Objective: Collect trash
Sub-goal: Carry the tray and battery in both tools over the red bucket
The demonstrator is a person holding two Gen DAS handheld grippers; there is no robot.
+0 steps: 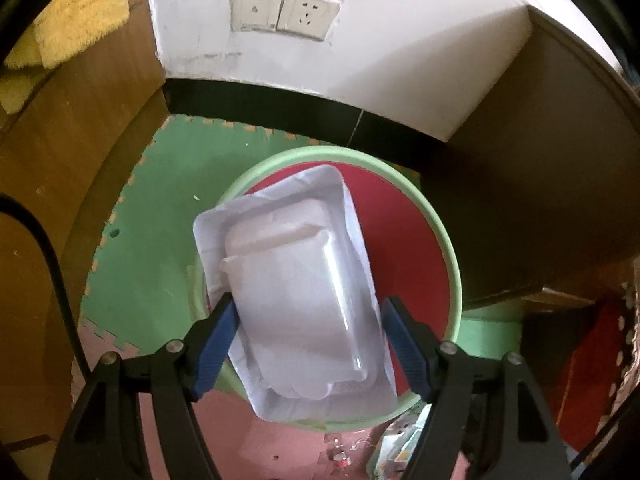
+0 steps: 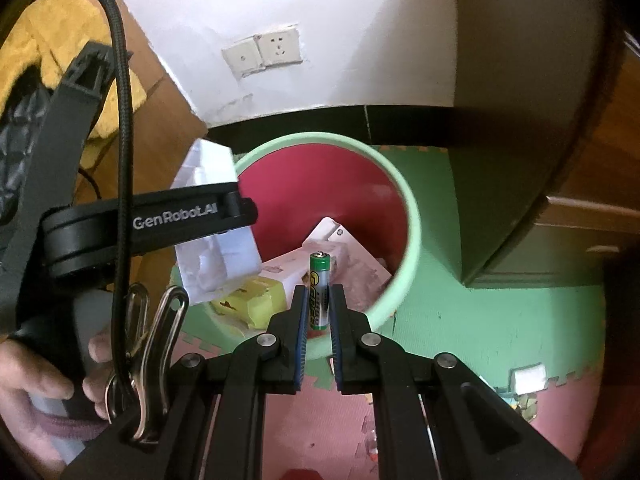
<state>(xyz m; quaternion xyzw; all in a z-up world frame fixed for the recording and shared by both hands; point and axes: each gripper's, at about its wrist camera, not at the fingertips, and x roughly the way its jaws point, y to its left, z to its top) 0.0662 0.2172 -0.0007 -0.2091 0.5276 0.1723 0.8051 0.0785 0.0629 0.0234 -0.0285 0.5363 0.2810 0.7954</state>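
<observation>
Right hand-held gripper (image 2: 319, 304) clenched on battery (image 2: 319, 288), upright, just short of bin (image 2: 412, 216) rim. Small, hard, slick (grip mid-barrel). Left hand-held gripper (image 1: 306, 316) released, fingers flanking light, flimsy plastic package (image 1: 296, 292) over the bin.

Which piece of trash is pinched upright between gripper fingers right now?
The green battery, upright in the right gripper. The white blister pack sits tilted between the left gripper's spread fingers, above the green bin.

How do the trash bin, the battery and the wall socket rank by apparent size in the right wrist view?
1. Trash bin
2. Battery, though it is nearest the camera
3. Wall socket, nearly alike, so unsure
</observation>
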